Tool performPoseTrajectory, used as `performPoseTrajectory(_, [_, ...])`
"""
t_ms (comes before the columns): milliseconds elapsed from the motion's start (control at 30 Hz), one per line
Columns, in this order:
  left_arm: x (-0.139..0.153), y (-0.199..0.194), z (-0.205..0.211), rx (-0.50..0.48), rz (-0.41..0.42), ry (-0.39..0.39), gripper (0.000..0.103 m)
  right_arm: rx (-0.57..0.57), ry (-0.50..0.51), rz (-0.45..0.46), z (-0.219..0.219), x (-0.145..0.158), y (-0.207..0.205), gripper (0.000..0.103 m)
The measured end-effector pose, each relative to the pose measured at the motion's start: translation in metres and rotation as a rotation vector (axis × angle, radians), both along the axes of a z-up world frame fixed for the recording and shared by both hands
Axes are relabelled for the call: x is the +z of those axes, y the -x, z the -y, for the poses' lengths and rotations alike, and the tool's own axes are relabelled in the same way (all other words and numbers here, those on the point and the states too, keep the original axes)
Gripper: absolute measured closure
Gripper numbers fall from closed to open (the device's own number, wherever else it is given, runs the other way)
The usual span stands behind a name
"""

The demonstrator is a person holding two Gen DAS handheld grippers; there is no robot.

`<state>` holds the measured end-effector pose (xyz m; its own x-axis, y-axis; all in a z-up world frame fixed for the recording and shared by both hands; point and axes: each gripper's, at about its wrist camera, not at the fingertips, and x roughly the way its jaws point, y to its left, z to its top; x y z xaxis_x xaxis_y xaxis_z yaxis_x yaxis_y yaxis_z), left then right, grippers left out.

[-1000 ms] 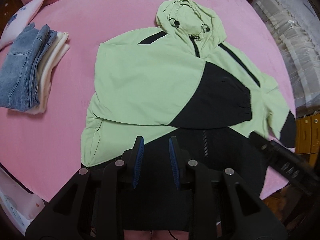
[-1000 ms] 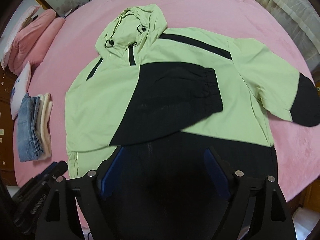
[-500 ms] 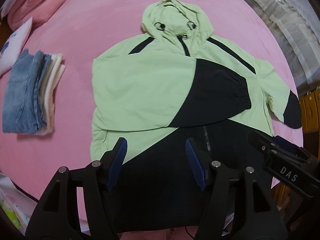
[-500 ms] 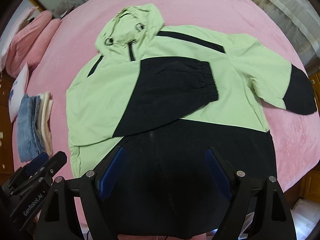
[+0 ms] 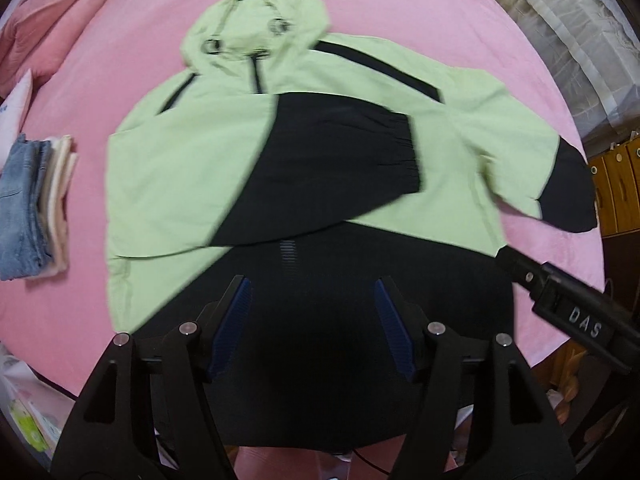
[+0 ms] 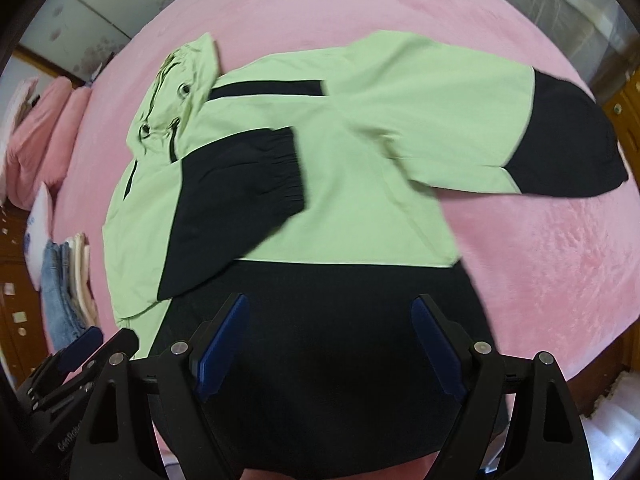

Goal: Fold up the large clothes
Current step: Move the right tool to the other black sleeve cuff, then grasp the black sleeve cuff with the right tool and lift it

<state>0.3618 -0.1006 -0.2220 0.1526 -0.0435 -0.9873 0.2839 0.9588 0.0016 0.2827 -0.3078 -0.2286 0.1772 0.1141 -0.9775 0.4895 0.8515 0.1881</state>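
A: What's under you, biggest thing first?

B: The pink bed cover (image 5: 400, 20), filling nearly the whole view. On it my green and black hooded jacket (image 5: 192, 168) lies flat, hood (image 5: 256, 20) at the far end, black hem nearest me. 1 sleeve is folded across the chest, its black cuff (image 5: 348, 168) on the green front; the other sleeve (image 6: 460, 120) lies spread out to the side, black cuff on the pink.

A: Anything else on the bed?

B: A stack of folded clothes (image 5: 28, 208), denim on top, well apart from the jacket (edges blurred).

A: And your 2 tongs?

B: My left gripper (image 5: 312, 308) has just been opening and now stands apart above the black hem, nothing between its blue pads. My right gripper (image 6: 330, 344) gapes wide over the same hem, holding nothing.
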Motion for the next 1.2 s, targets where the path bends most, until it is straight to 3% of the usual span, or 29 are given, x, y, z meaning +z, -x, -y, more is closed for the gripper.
performPoseTrajectory(200, [-0.01,0.012,0.105,-0.01,-0.041,0.019,0.04,-0.058,-0.093,0.019,0.107,-0.015,0.054,0.016])
performPoseTrajectory(500, [-0.05,0.035,0.249,0.029,-0.213,0.151,0.039,-0.325,-0.211,0.029,0.276,-0.055,0.14,0.016])
performPoseTrajectory(600, [-0.059,0.037,0.282,0.013,-0.231,0.148,0.039,-0.396,-0.22,0.05,0.324,-0.07,0.161,0.016])
performPoseTrajectory(833, [-0.064,0.033,0.325,-0.076,-0.159,0.048,0.039,-0.558,-0.123,0.133,0.418,-0.097,0.194,0.018])
performPoseTrajectory(933, [-0.065,0.028,0.326,-0.084,-0.154,0.054,0.039,-0.587,-0.086,0.198,0.445,-0.1,0.199,0.033])
performPoseTrajectory(1033, [-0.061,0.021,0.315,-0.069,-0.146,0.062,0.039,-0.643,-0.056,0.239,0.464,-0.102,0.203,0.058])
performPoseTrajectory(1100, [-0.061,0.016,0.306,-0.056,-0.142,0.069,0.039,-0.697,-0.073,0.262,0.476,-0.103,0.209,0.08])
performPoseTrajectory(1200, [-0.058,0.005,0.291,-0.016,-0.14,0.097,0.039,-0.755,-0.105,0.308,0.487,-0.099,0.214,0.092])
